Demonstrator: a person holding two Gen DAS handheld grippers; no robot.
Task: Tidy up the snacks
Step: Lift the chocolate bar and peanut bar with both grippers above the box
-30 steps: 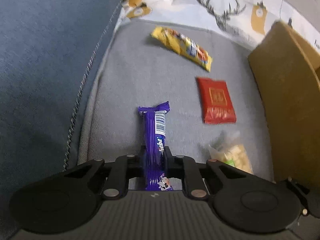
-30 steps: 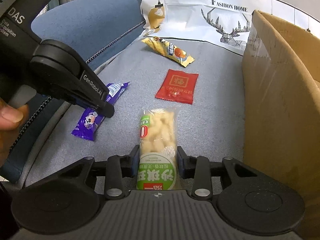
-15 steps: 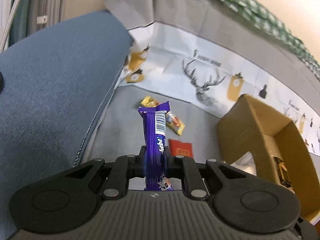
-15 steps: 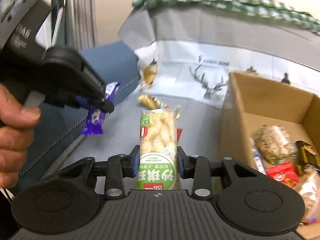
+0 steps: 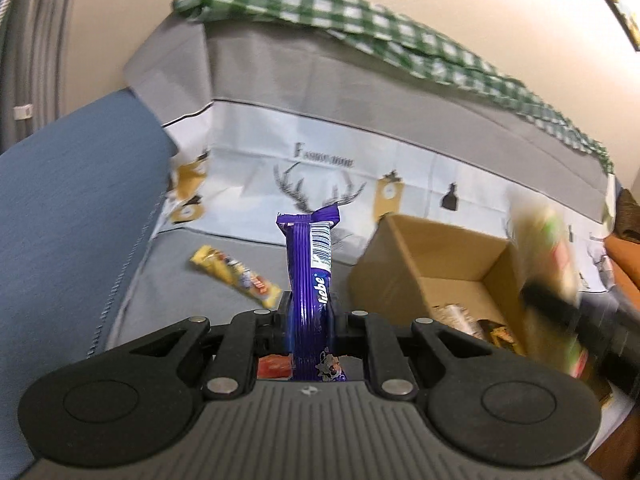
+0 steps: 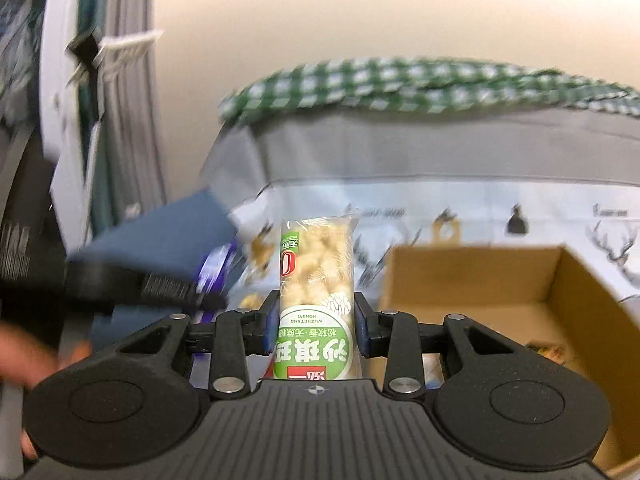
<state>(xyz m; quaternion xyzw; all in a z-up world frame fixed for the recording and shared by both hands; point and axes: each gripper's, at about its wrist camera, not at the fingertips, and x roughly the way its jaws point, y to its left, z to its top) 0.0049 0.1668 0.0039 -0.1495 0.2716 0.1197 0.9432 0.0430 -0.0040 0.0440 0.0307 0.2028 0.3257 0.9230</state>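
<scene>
Purple bar (image 5: pixel 310 280): upright, clamped between the fingers of the left hand-held gripper (image 5: pixel 309 312), held in the air above the grey sofa seat (image 5: pixel 172 272). Barcode end points up. In the right wrist view the same bar shows only as a purple blur beside the other gripper's dark arm.

Puffed-snack pack (image 6: pixel 316 280): clear wrapper with green label, printed characters upside down to the camera. Right hand-held gripper (image 6: pixel 316 316) is clenched on it near the label end; pack stands upright between the fingers, lifted off the seat. Seen from the left wrist it is a smeared pale-green streak over the box's right side.

Box (image 5: pixel 436 264): open cardboard, standing on the seat to the right of the purple bar. Several wrapped snacks lie inside at the bottom; details blurred.

On the seat: yellow packet (image 5: pixel 236 276) lying flat left of the bar, well apart from the box. Red packet (image 5: pixel 272 366) is partly visible through the left gripper's linkage.

Behind: sofa back covered by a deer-print cloth (image 5: pixel 320 176), green checked cloth (image 5: pixel 360 20) along the top. Blue armrest (image 5: pixel 72 208) at left.
</scene>
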